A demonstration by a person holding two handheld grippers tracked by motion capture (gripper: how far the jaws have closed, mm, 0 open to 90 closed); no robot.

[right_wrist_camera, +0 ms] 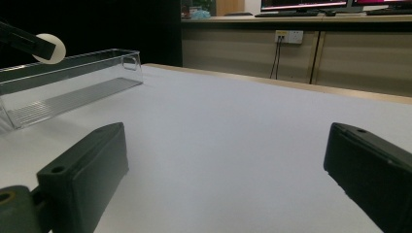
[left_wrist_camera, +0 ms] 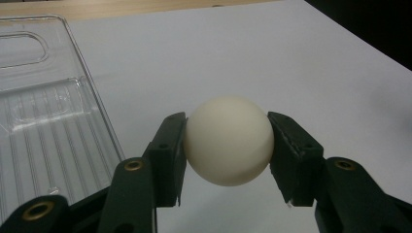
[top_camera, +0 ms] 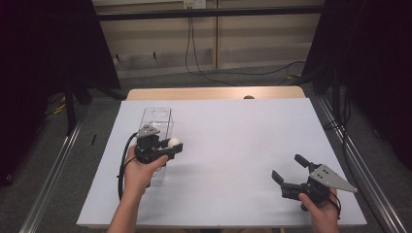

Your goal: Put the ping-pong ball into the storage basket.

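At the near right of the worktop [top_camera: 233,145], the right claw [top_camera: 289,171] rests low with its blocky black jaws spread wide and nothing between them. At the near left, the left claw [top_camera: 173,147] is clamped on a ball [left_wrist_camera: 228,140], smooth, matte and cream-white, pinched at its two sides by the pads and held just above the white sheet, right beside the tray [left_wrist_camera: 43,126]. The ball's underside is cut off behind the jaws in the high view. The tray is clear rigid plastic, long and narrow, with a ribbed floor and rounded corners; the left hand [top_camera: 138,171] covers its near end. Beyond the sheet runs the worktop's wooden far edge.
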